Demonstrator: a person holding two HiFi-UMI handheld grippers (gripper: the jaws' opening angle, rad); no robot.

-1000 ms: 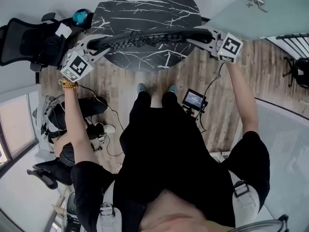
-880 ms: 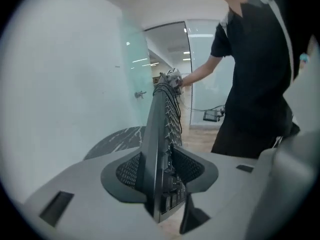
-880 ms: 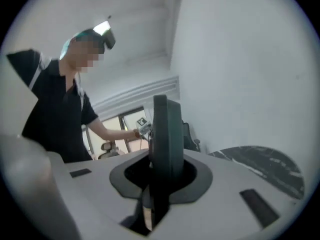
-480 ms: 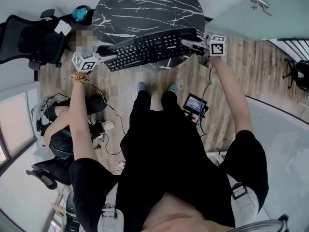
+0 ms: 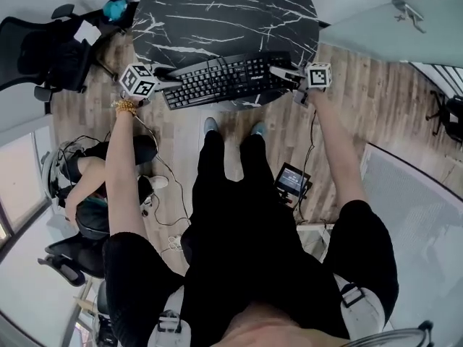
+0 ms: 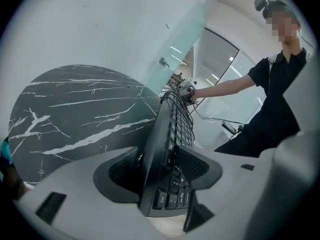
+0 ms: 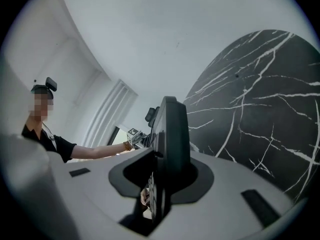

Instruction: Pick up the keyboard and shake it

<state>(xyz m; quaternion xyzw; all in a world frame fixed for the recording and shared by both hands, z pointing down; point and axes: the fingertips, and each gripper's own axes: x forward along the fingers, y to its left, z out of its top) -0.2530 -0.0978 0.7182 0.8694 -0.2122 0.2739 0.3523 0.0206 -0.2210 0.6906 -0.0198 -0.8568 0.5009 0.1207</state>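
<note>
The black keyboard (image 5: 224, 78) lies keys up across the near rim of the round black marble table (image 5: 217, 13). My left gripper (image 5: 168, 85) is at its left end. In the left gripper view the keyboard (image 6: 172, 134) stands between the jaws of the left gripper (image 6: 160, 171), which have just been opening. A dark gap shows beside one pad (image 6: 122, 171), so nothing presses. My right gripper (image 5: 283, 73) is at the right end. In the right gripper view the right gripper (image 7: 167, 171) is shut on the edge of the keyboard (image 7: 172, 129).
A black office chair (image 5: 43, 56) stands left of the table, with a teal object (image 5: 114, 7) behind it. Another person (image 5: 94, 186) sits on the wooden floor at the left among cables. A small screen (image 5: 293, 181) stands by my right leg. A glass door (image 5: 391, 27) is at the back right.
Both grippers came down with the keyboard. It went from raised and edge-on above the table to flat, keys up, on the table's near rim.
</note>
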